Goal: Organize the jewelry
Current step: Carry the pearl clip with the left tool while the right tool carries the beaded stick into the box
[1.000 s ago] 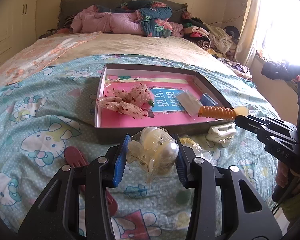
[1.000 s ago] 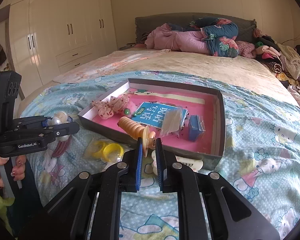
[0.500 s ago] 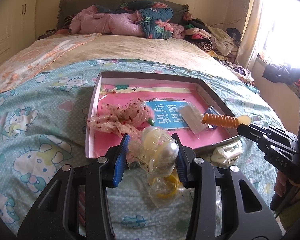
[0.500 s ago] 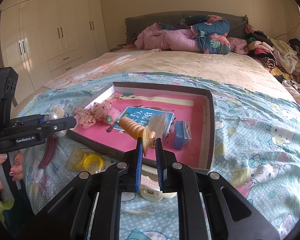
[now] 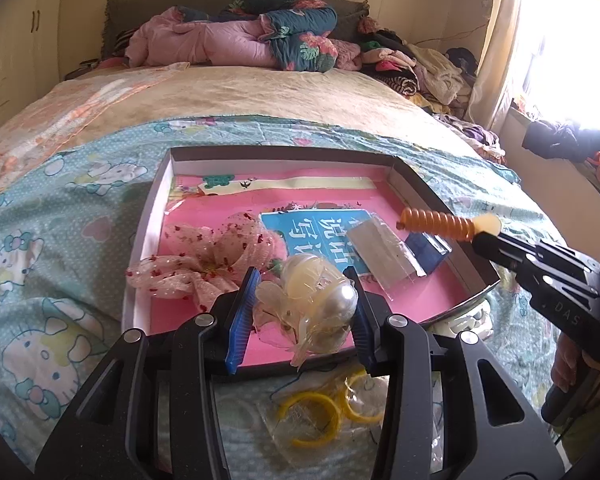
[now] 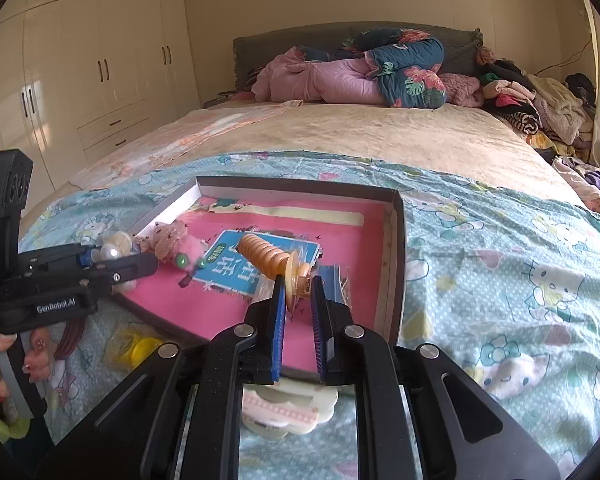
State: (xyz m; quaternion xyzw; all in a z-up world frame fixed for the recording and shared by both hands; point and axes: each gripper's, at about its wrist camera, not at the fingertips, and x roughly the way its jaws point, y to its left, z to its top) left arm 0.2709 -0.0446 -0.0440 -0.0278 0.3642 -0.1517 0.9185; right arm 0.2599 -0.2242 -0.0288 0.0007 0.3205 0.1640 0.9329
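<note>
A shallow box with a pink lining [image 5: 420, 196] [image 6: 396, 232] lies on the bed. My left gripper [image 5: 304, 312] [image 6: 116, 258] is shut on a cream pearl hair clip [image 5: 316, 304] in clear wrap, held over the box's near left part. My right gripper [image 6: 298, 304] [image 5: 486, 240] is shut on an orange spiral hair tie [image 6: 266, 256] [image 5: 436, 222], held over the box's right side. Inside lie a pink dotted scrunchie [image 5: 204, 260], a blue card [image 5: 320, 228], a clear bag [image 5: 384, 248] and a small blue packet [image 5: 428, 250].
Yellow rings in a clear bag [image 5: 324, 412] [image 6: 140, 350] lie on the Hello Kitty bedspread [image 5: 52, 240] in front of the box. A white clip [image 6: 288, 408] lies under my right gripper, a dark red clip [image 6: 70, 342] at left. Bedding and clothes are piled at the headboard; wardrobes stand left.
Both grippers have moved forward with their items, from in front of the box to above its inside. The yellow rings and white clip now lie behind the fingertips.
</note>
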